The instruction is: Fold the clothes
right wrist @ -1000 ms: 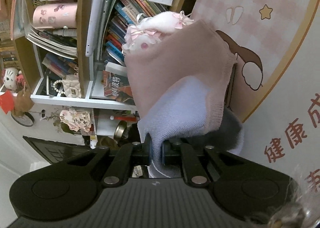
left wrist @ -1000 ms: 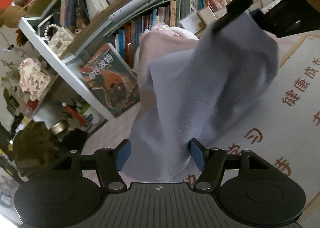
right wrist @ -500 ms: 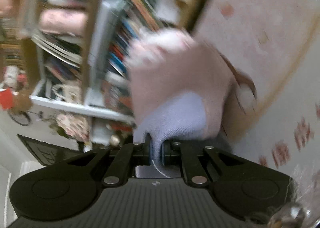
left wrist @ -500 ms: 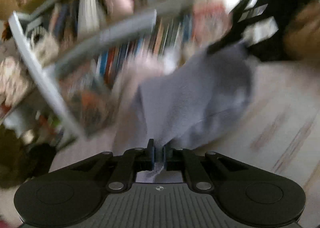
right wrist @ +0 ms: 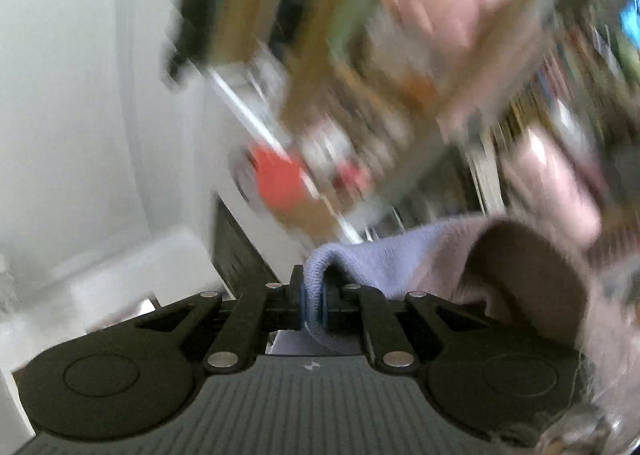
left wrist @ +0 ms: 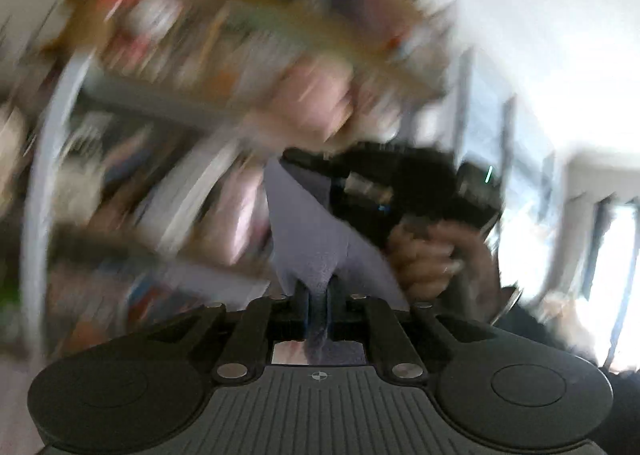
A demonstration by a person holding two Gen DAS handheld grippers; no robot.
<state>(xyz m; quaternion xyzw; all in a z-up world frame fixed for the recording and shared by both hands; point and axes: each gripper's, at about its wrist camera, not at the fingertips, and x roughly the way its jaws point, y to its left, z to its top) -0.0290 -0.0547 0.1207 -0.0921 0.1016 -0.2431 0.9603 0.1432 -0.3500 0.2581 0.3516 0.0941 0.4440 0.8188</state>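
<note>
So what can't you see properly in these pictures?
- Left wrist view: the bookshelf is smeared by motion blur; no titles readable.
- Left wrist view: the right gripper is blurred, its fingers hidden by the lavender garment.
- Right wrist view: the garment's pink part runs off the right edge, so its shape is unclear.
- Both views: the floor is out of frame.

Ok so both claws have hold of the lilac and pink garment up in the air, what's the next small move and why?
Probably draw the two claws apart to pull the garment taut. The left claw and right claw are each shut on a lilac edge, yet the cloth sags and bunches between them. Both views are motion-blurred, so steady the swing first.
</note>
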